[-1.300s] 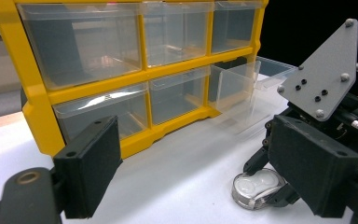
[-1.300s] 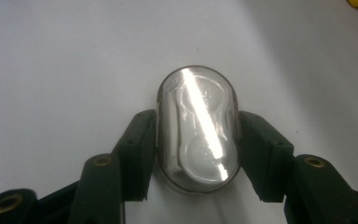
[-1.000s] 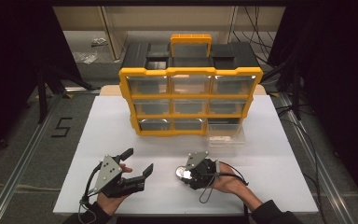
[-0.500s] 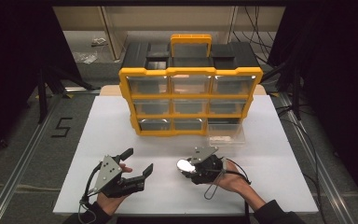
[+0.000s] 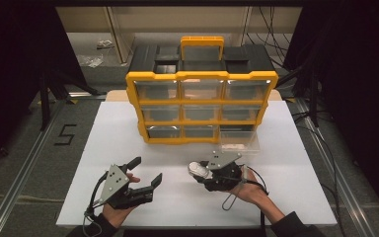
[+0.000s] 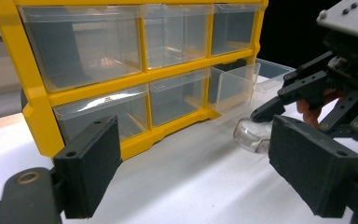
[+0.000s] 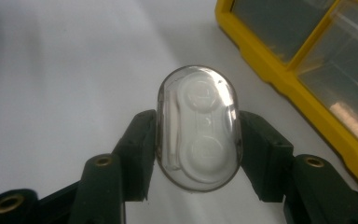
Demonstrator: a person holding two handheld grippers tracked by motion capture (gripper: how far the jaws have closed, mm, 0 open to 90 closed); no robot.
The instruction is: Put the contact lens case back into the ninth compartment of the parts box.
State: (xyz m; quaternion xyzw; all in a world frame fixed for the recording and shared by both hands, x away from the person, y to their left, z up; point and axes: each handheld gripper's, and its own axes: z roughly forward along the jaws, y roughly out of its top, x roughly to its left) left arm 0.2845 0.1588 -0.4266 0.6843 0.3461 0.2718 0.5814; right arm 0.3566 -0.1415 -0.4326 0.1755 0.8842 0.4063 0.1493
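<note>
The bench (image 5: 128,128) carries a yellow drawer organiser (image 5: 201,106) at its far side, with clear drawers in three rows. One clear drawer (image 5: 239,140) is pulled out at the lower right of the organiser and rests on the bench in front of it.

The left hand-held gripper (image 5: 145,170) sits low over the near left of the bench, jaws wide apart, with nothing between them.

The right hand-held gripper (image 7: 198,140) is clamped on a small clear oval case (image 7: 198,128), one pad on each long side. The case is held clear of the bench, in front of the organiser and near the pulled-out drawer.

Orientation: the long axis of the case runs along the jaws, so the rounded free end points away from the hand. In the high view that end (image 5: 197,169) points toward the left gripper.

Risks:
- The shell is smooth and curved; the pads bear on a narrow band, so the case may slip or pivot if the hand tilts quickly.
- Excess squeeze may pop the case out forward.
- A swing toward the drawer with the case pointing sideways may strike the drawer wall.
</note>
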